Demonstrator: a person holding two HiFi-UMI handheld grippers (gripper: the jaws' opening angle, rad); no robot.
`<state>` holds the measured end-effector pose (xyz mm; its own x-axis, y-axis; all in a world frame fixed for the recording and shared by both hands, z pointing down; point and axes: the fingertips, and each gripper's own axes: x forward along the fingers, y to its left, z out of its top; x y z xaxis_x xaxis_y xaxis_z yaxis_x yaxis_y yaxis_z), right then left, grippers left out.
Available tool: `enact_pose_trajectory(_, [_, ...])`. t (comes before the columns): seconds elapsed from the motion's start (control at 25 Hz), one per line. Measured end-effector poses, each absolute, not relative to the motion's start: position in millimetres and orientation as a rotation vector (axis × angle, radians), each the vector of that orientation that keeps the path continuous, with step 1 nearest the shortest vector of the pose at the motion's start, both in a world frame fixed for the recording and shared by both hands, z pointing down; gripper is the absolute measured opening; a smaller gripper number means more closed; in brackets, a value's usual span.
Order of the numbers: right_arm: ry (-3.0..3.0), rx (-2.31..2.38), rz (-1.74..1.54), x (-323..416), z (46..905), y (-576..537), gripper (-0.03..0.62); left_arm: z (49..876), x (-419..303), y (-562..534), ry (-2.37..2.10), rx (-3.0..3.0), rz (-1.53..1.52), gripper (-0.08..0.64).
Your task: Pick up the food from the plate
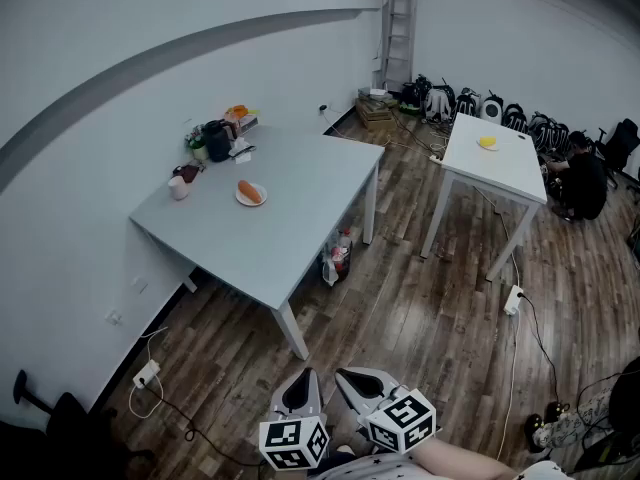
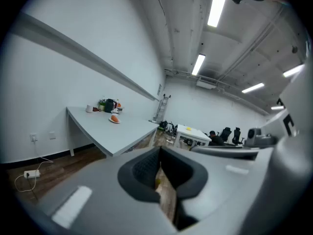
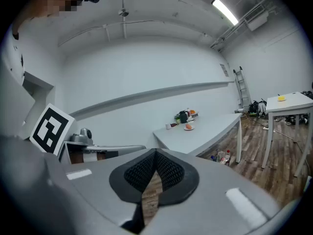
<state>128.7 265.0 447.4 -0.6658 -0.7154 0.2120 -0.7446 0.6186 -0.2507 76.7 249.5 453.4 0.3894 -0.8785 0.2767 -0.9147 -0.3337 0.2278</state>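
The food (image 1: 249, 191), an orange oblong item, is seen lying on a small white plate (image 1: 240, 200). The plate is set on the grey table (image 1: 300, 228), toward the side nearest the wall. Beyond the plate, a white cup (image 1: 179, 187) and a dark jug (image 1: 216, 140) are grouped with other small items along the table's wall-side edge. Bottles (image 1: 340, 253) are seen on the wooden floor (image 1: 400, 308) below one edge of the table. A white table (image 1: 505, 173) is placed well apart to the right, with a yellow object (image 1: 487, 142) on top. A person (image 1: 583, 178) is seated just beside it.

Both claws are held low at the bottom of the head view, above the floor and well apart from the grey table and the food. The left claw (image 1: 305, 376) is shown with its jaws pressed together at the tips, and nothing is pinched between them. The right claw (image 1: 345, 376) is likewise pressed together and empty. The two claws are held close beside each other.
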Motion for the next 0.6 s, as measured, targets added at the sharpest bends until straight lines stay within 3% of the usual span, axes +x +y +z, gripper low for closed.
enact_pose_trajectory(0.6, [-2.738,1.134,0.495,70,470,242,-0.002,465,10,235,-1.656,2.224,0.15,0.008])
